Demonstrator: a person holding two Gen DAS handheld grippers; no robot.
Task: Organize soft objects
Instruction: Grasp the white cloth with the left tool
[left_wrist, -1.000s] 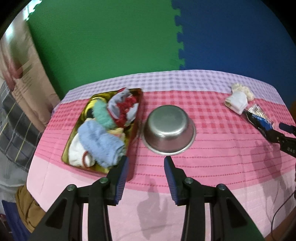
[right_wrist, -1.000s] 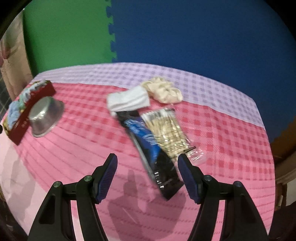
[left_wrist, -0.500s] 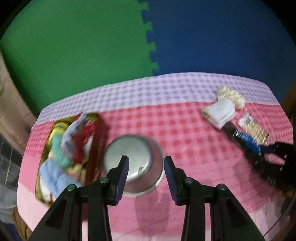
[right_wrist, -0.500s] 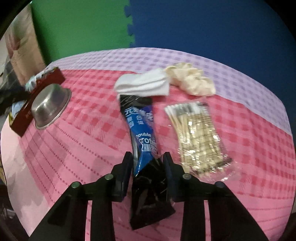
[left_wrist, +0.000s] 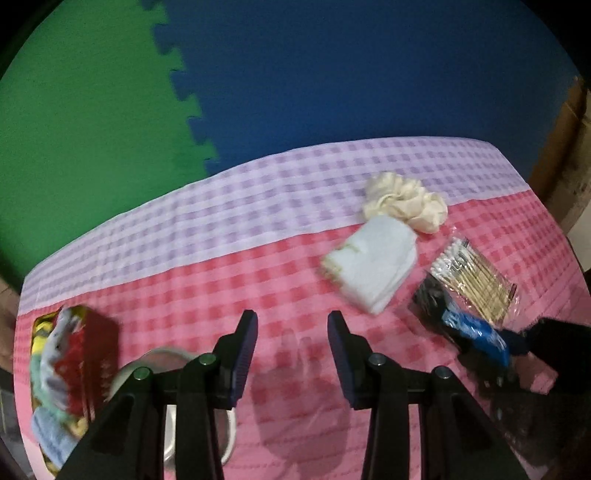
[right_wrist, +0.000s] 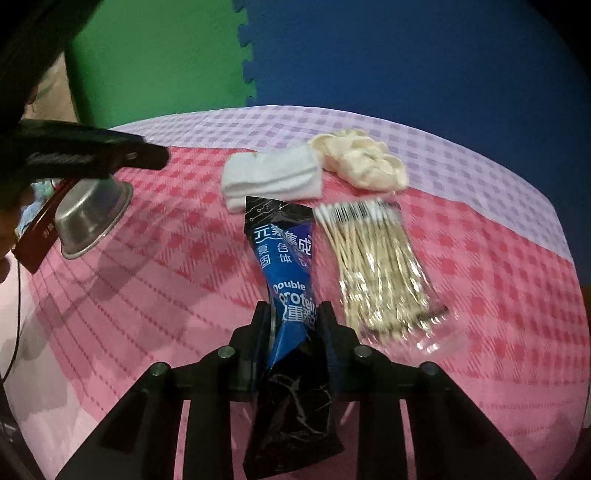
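Right gripper (right_wrist: 293, 325): jaws closed on a blue-and-black snack packet (right_wrist: 288, 273), gripped at mid-length.
Left gripper (left_wrist: 291, 347): jaws wide apart, holding nothing, above bare checked tablecloth (left_wrist: 221, 258).
Folded white cloth (right_wrist: 273, 177): touching the packet's far end.
Cream scrunchie (right_wrist: 364, 162): just right of the cloth.
Cotton swab bag (right_wrist: 376, 258): right of the packet.
Steel bowl (right_wrist: 92, 214): far left, beside a red tray (left_wrist: 99, 354) holding soft items.
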